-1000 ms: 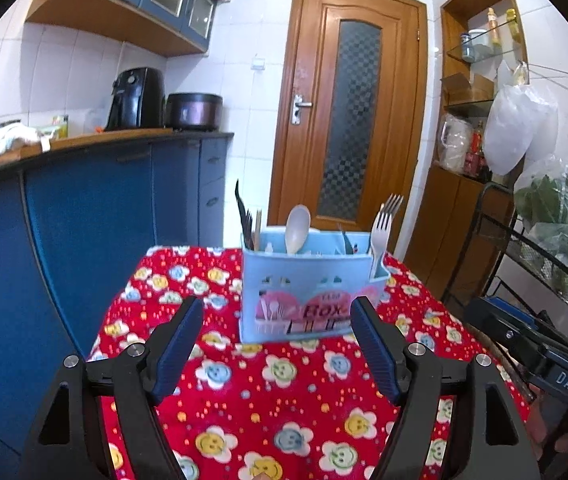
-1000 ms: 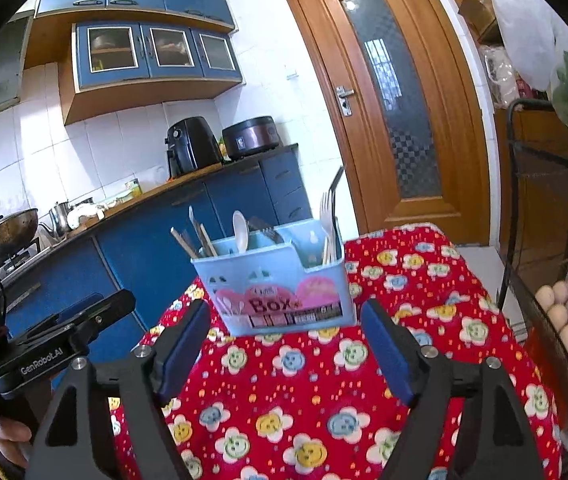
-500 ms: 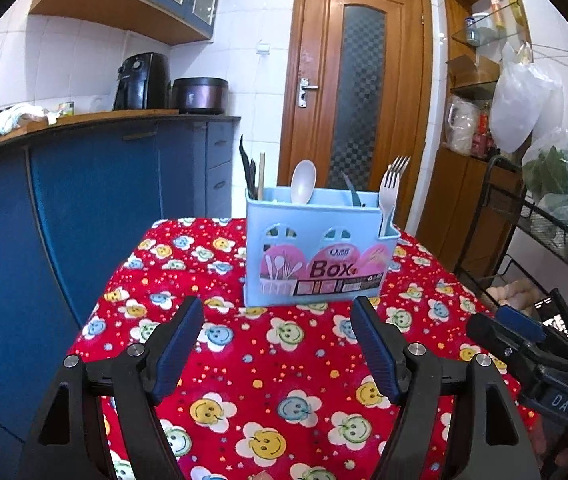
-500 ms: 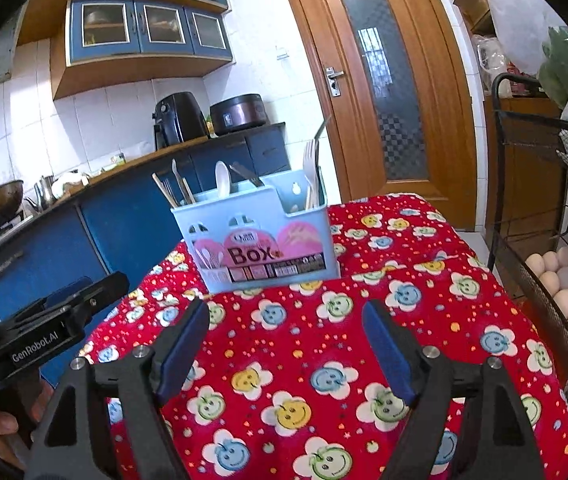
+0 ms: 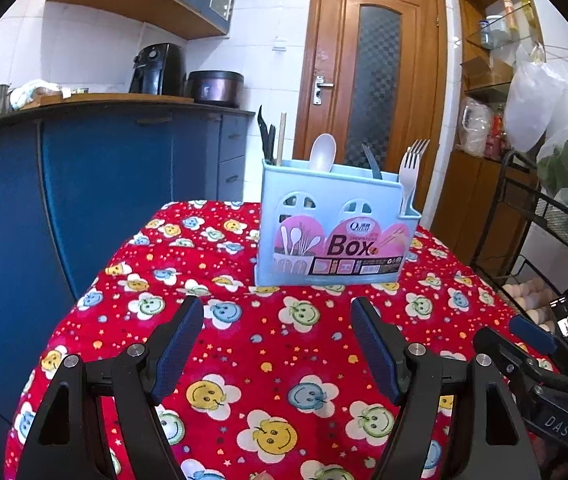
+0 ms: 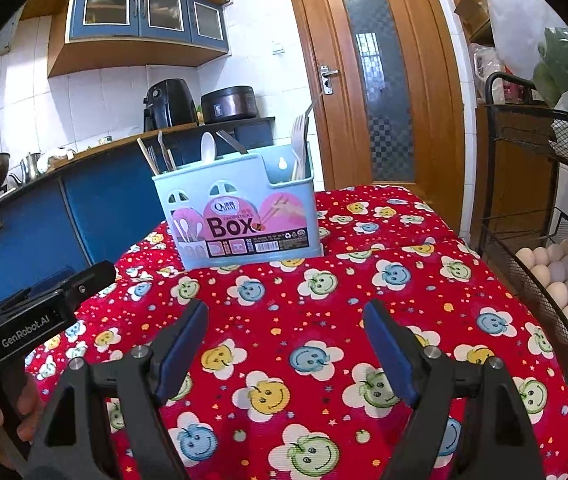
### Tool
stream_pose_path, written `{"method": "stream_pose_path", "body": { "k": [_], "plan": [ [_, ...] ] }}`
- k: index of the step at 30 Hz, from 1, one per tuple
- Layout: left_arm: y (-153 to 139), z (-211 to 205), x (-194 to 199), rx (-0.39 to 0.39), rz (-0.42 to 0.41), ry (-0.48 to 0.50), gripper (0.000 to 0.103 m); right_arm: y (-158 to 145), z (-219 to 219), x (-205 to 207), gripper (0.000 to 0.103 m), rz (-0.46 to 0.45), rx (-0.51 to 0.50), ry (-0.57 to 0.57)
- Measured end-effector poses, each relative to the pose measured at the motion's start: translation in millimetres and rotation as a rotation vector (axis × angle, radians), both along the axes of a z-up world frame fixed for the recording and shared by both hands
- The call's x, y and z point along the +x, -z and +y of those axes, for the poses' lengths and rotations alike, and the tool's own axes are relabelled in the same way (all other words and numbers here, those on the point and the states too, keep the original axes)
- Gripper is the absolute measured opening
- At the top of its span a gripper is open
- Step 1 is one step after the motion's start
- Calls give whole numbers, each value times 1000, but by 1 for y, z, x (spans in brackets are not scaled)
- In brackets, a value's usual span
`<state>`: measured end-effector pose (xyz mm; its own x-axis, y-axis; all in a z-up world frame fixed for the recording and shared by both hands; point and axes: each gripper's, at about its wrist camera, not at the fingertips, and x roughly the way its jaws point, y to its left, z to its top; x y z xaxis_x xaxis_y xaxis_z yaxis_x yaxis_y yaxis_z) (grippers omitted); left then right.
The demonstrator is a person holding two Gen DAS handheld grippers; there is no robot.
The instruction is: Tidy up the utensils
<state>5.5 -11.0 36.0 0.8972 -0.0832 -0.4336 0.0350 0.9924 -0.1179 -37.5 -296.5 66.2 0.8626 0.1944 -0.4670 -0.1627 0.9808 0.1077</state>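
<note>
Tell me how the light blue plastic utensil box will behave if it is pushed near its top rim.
The light blue plastic utensil box looks thin-walled, so probably light. It stands tall on soft red flowered tablecloth, so it may tip rather than slide. The white plastic fork and white spoon stand loose and would likely shift.

Both hand-held grippers have sunk toward the red tablecloth.

Light blue utensil box stands upright on red flower cloth, pink "Box" label facing camera. White spoon, white fork, wooden chopstick, dark utensils stick up out of it.
</note>
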Motion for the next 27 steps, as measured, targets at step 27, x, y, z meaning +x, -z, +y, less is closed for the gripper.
{"method": "stream_pose_path", "body": {
  "k": [27],
  "plan": [
    [7, -7, -2, 37, -14, -15, 77, 13, 2, 5, 82, 30, -24, 19]
  ]
}}
